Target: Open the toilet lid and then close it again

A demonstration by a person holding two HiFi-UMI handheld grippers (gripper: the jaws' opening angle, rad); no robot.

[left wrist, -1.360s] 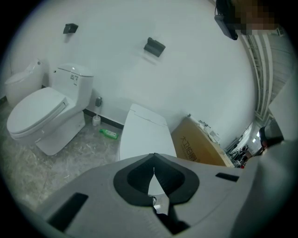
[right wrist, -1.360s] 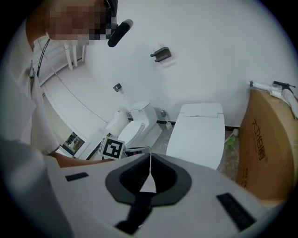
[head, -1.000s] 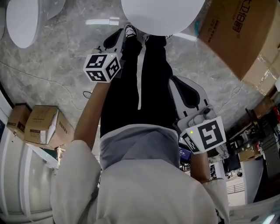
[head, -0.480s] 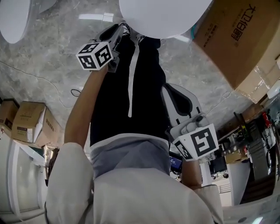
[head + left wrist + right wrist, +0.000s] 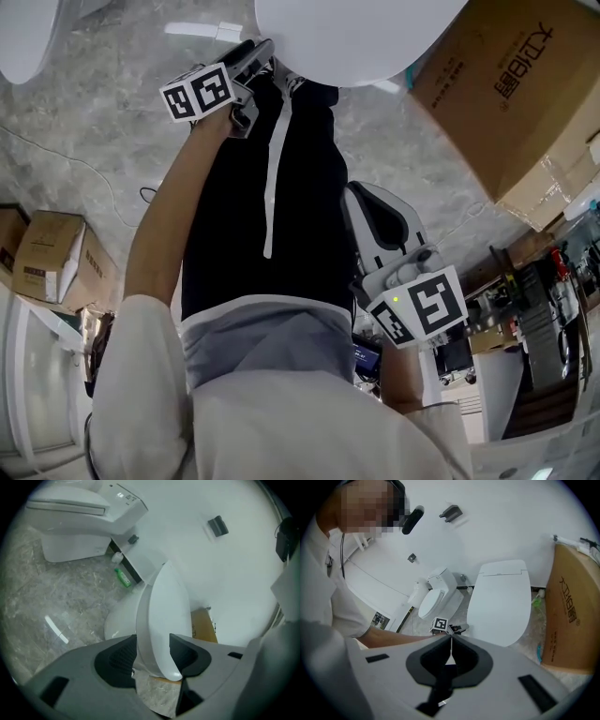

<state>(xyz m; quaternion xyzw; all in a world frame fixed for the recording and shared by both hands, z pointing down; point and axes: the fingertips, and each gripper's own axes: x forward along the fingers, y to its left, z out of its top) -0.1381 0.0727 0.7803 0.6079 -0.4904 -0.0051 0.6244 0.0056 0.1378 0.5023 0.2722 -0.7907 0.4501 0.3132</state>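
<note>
**Toilet lid** [image 5: 501, 602]: white and glossy, lying low over its bowl in the right gripper view. Whether it is fully seated cannot be told.

**Left gripper** [image 5: 153, 640]: the lid's front rim stands between its jaws, which are opening. The pads do not appear to press on the rim, so this is a released claw set around it, not a grasp.

**Right gripper** [image 5: 451, 641]: hangs near the person's side, well short of the lid, with its jaws clenched together on nothing.

**Surroundings:** a cardboard box [image 5: 506, 84] stands just beside the toilet, and a second toilet [image 5: 75, 508] is well apart across the marble floor [image 5: 94, 131].

**Probable hazards:**
- (a) If the lid is not quite down, the parting jaws would let it fall and slam.
- (b) If a lift comes next, the bite takes only the thin, curved, slippery rim. A shallow or skewed closure could slide off as the lid rises and drop it.
- (c) A pull off the hinge's arc would twist the lid sideways and strain the hinge.
- (d) The idle right gripper gives no backup should the rim slip.
</note>
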